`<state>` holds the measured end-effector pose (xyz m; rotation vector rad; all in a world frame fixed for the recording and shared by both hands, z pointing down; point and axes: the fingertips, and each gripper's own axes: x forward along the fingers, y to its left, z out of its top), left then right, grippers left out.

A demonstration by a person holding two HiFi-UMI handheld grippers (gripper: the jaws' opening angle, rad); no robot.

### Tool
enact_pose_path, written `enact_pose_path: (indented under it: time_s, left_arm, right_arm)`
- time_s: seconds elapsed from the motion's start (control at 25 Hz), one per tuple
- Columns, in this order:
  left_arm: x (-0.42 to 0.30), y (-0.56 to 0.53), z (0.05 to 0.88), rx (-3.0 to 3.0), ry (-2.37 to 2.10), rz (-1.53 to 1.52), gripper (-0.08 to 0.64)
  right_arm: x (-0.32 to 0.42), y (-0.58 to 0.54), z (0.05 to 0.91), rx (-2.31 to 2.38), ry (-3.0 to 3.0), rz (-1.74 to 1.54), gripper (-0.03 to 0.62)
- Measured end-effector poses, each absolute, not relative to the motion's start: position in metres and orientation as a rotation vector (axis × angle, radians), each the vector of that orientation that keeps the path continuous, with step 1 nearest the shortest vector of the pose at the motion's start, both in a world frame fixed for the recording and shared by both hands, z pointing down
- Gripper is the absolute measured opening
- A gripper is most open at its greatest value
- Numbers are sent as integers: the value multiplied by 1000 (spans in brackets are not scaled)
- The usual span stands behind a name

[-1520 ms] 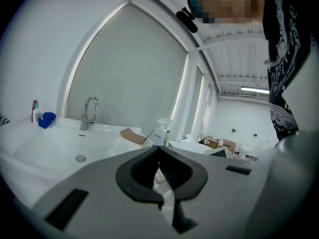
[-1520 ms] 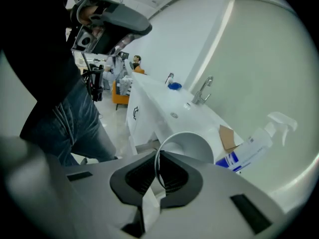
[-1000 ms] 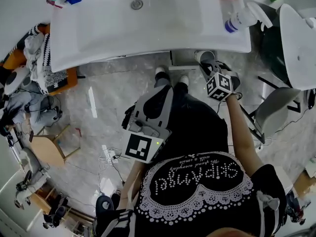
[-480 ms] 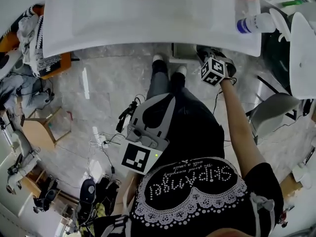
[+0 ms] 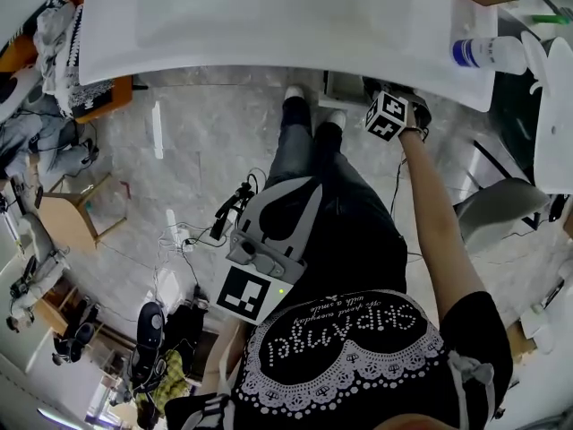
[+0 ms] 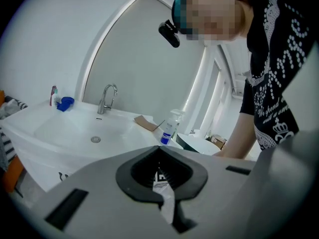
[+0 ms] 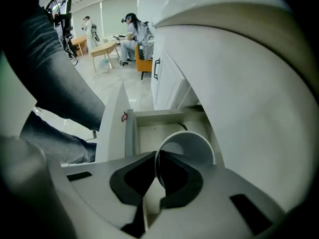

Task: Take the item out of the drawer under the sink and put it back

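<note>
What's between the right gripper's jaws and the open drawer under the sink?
A white cup. The right gripper pinches its rim, holding it just in front of the drawer. This shows in the right gripper view.

The right gripper point(image 7: 155, 180) moves forward, away from the person's body and in under the front edge of the sink point(image 5: 269, 25). Its marker cube point(image 5: 387, 116) now sits right at that edge, where a second ago it was clear of it. The white cup point(image 7: 192, 146) pinched in its jaws, earlier visible from above just outside the sink's edge, is now hidden from the head view beneath the sink, over the open drawer point(image 7: 149, 133). The person's right arm point(image 5: 430, 213) reaches out longer. In the head view the sink slides up the frame and its drain drops out of sight.
</note>
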<state>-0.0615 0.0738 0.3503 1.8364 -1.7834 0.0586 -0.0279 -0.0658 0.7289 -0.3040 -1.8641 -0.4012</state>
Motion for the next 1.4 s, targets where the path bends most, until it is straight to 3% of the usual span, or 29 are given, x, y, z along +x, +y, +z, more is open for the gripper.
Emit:
enact_pose_path:
  time_s: [1.0,1.12,1.4]
  left_arm:
    - [-70,90,359,1804,-1740,36,5]
    - [-71,92,358,1806,-1742,29,5]
    - [-75,97,359,1816,-1734,10,5]
  right_arm:
    - [-43,-82,753,-338,-1782,-418,26]
    - [-39,-79,750,-369,-1778,-384,98]
    - [-44,-75,736,-326,-1821,-404,104]
